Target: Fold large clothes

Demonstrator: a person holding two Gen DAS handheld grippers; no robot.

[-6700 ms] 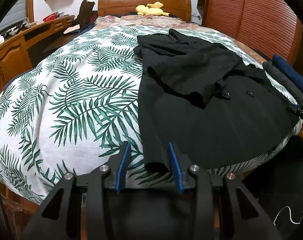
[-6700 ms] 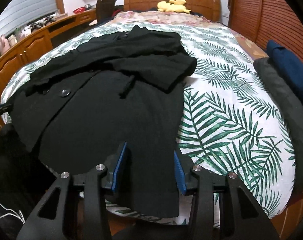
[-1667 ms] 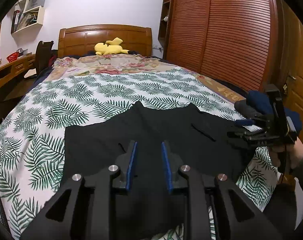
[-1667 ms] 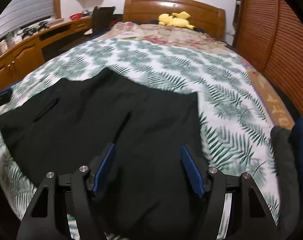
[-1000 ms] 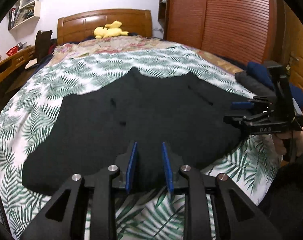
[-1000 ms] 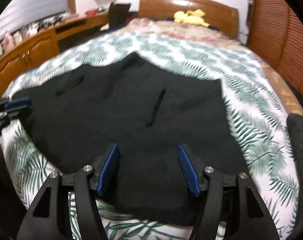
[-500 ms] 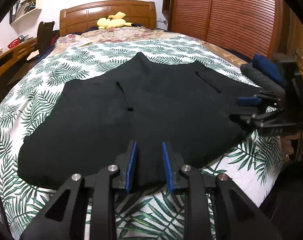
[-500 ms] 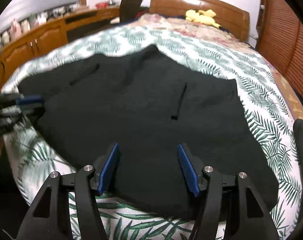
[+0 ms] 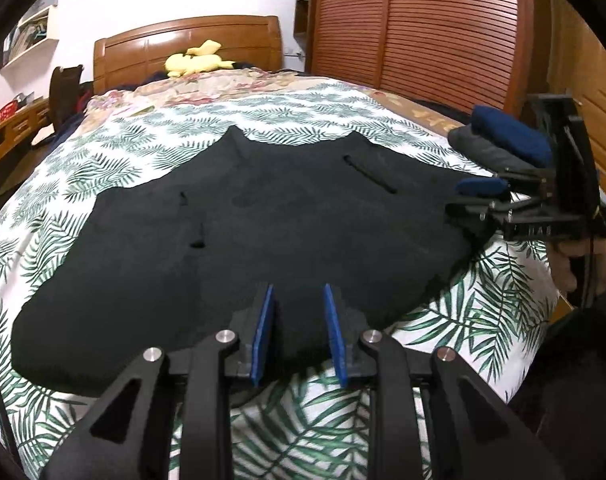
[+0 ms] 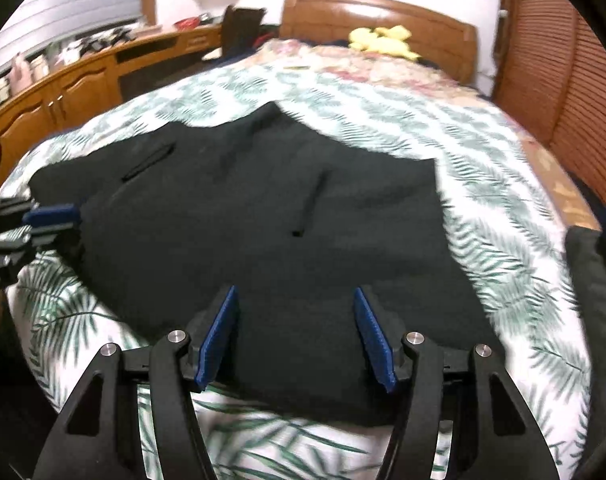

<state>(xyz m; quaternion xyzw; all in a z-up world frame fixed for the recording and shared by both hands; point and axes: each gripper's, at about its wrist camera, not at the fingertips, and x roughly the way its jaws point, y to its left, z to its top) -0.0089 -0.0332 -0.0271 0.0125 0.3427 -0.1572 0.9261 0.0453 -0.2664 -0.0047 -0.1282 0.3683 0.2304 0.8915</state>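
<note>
A large black coat (image 9: 263, 236) lies folded in half on the leaf-print bedspread (image 9: 151, 136), with its near edge at the foot of the bed. It also shows in the right wrist view (image 10: 287, 224). My left gripper (image 9: 297, 312) is open, its blue pads over the coat's near edge with nothing between them. My right gripper (image 10: 295, 320) is open wide over the coat's near right edge, empty. The right gripper also shows in the left wrist view (image 9: 483, 196) at the coat's right end. The left gripper shows at the left edge of the right wrist view (image 10: 51, 220).
A dark grey and a navy folded garment (image 9: 507, 142) lie at the bed's right edge. A yellow plush toy (image 9: 195, 62) sits by the wooden headboard (image 9: 187, 46). A wooden desk and cabinets (image 10: 63, 84) run along the left; slatted wardrobe doors (image 9: 443, 28) stand on the right.
The coat's lower half was lifted and folded up over the top. In the last second both grippers dropped toward the bed and drew back slightly; the left jaws opened wider.
</note>
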